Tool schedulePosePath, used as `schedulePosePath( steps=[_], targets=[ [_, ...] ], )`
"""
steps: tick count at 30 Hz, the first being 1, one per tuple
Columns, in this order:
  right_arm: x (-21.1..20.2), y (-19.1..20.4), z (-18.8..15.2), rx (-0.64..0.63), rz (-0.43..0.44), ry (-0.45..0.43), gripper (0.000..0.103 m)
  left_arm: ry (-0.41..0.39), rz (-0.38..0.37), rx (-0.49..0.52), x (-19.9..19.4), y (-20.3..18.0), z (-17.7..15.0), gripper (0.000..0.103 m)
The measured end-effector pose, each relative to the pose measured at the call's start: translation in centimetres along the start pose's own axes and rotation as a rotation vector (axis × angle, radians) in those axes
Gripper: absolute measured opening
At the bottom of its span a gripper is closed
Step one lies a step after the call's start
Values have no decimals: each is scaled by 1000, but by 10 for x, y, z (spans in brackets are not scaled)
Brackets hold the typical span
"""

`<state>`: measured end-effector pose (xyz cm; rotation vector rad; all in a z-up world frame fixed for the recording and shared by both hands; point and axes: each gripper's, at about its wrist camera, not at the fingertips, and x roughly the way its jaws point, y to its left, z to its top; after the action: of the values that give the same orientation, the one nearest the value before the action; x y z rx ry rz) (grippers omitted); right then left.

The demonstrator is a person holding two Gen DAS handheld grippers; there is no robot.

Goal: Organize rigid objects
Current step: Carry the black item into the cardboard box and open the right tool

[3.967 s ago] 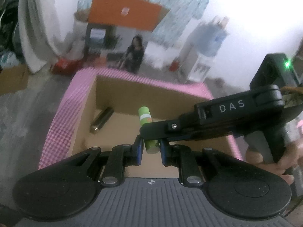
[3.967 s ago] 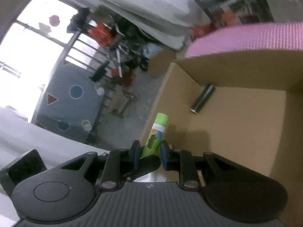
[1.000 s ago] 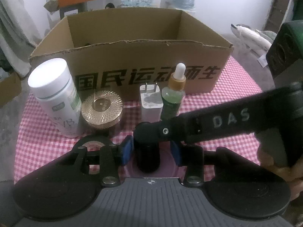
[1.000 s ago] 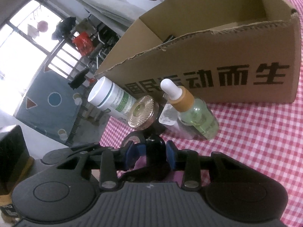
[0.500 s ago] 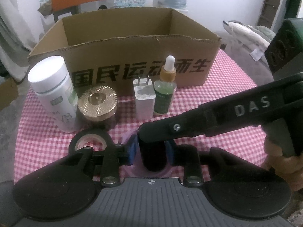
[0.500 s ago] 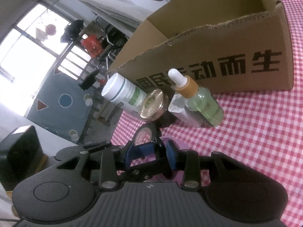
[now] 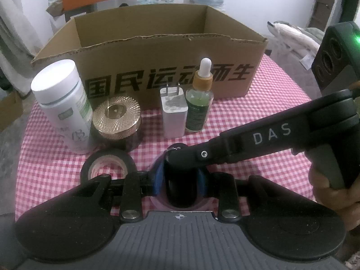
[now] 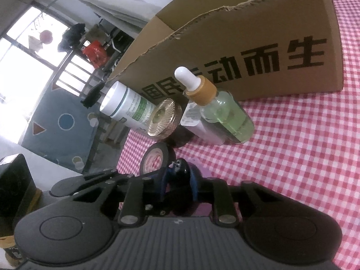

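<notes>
The small dark thing (image 7: 180,191) with the purple bottom is sitting low on the red checked cloth (image 7: 258,117), right at the near edge of the table, in front of all the other things. Both tools are grabbing it at once. The left gripper (image 7: 180,176) is squeezing its sides, with its blue pads (image 7: 157,180) almost shut and pressing on it. The right gripper (image 8: 178,185) is reaching across from the side and pinching the top part, where a tiny metal ring is showing; its jaws are nearly all the way shut. I think the person is using two tools so the thing is not slipping or tipping when it gets picked up. A hand (image 7: 337,186) is gripping the right tool's handle.

Just beside it a black tape roll (image 7: 107,167) is lying flat. Behind that, a gold-lidded jar (image 7: 117,117), a white bottle (image 7: 61,103), a white plug (image 7: 173,114) and a green dropper bottle (image 7: 199,105) are standing in a row, waiting. The open cardboard box (image 7: 157,51) is standing at the back, probably where everything is going
</notes>
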<state>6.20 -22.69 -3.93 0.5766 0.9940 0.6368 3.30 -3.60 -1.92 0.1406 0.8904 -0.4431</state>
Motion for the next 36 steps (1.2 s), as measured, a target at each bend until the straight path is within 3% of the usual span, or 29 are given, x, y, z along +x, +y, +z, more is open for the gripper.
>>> schedulePosePath(
  steps=[11,20,28,36],
  targets=[
    [-19,17,2,-40,9,-37,23,-59,23,13,-22,-6,5,30],
    [-55,57,25,-164,41,-135,23,-208,83,40,-62,-18,29,30],
    [-81,97,81,-300,58,-197,23,-332,147,44,-85,-21,82,30],
    [-57,92,163,-279,40,-121,23,-237,101,-52,-52,14,150,30]
  ],
)
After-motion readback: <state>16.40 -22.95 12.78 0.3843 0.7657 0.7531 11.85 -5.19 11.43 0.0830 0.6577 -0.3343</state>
